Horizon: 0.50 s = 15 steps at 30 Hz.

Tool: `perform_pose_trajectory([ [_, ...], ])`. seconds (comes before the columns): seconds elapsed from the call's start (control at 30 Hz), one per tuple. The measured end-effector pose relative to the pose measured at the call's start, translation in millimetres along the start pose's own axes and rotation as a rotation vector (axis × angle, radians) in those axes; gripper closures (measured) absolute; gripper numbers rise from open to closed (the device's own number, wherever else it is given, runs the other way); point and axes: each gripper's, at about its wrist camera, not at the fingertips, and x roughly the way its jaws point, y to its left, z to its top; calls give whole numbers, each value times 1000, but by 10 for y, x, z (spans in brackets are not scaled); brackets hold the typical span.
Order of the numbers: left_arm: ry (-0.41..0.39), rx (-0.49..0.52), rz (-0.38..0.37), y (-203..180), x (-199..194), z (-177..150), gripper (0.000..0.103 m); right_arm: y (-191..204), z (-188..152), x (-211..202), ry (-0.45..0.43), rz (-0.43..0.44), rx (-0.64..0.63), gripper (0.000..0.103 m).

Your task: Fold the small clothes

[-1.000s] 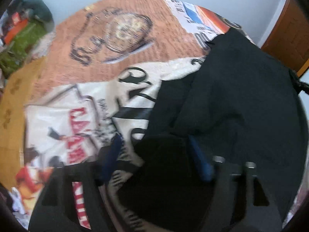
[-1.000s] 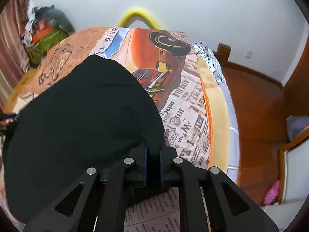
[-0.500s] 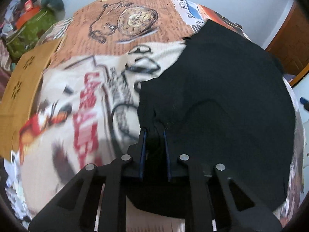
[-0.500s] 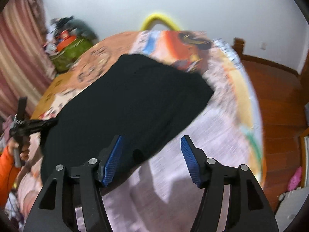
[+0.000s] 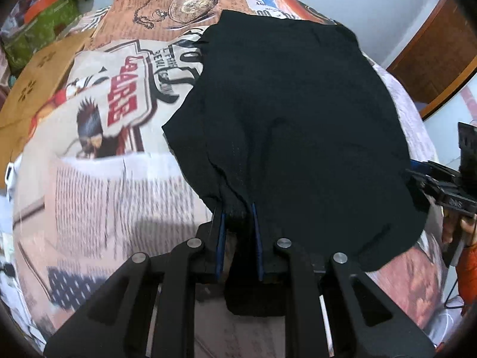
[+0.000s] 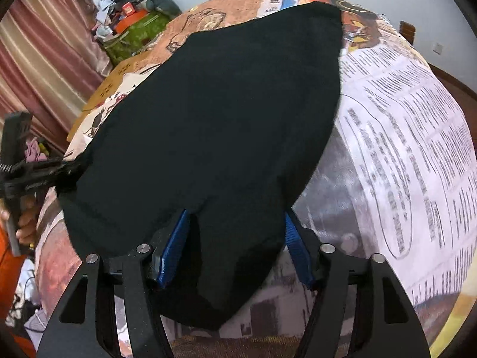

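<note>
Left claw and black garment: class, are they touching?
Touching. The left wrist view shows the left claw pinched shut on a bunched edge of the black garment.

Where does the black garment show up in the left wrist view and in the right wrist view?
Left wrist: black garment fills centre and right, its near edge pinched in the left gripper.
Right wrist: black garment fills centre-left.
Shared landmark: pocket-watch print on the cloth.
</note>
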Motion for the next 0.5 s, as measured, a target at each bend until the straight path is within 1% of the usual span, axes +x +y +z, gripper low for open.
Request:
perform_pose_trajectory([
  [0.03,-1,-3,-4,-12,-17,-20,86,-18,-1,-17,1,-7,0,72],
  [0.1,0,-14,-20,-38,-66,-70,86,-98,9,-42,10,-36,-11,89],
  [0.17,2,-21,-38,-61,-97,-93,86,-155,-38,-79,19,-27,-14,91],
  [0.2,-2,-17,-38,-79,-124,-100,86,-159,-57,-98,18,-38,-19,91],
  [0.3,-35,3,19,-114,-212,-99,82,-172,-103,-187,9,-80,-22,92],
  [0.33,-47,8,53,-114,-257,-88,81,-152,-115,-218,-1,-108,-29,92],
  [0.4,-74,-1,101,-75,-346,-72,81,-120,-140,-276,-16,-142,-37,92],
  [0.47,-95,-21,141,-7,-445,-62,79,-123,-173,-335,-22,-135,-19,92],
  [0.5,-102,-29,148,25,-488,-70,74,-124,-192,-375,-28,-135,-11,91],
])
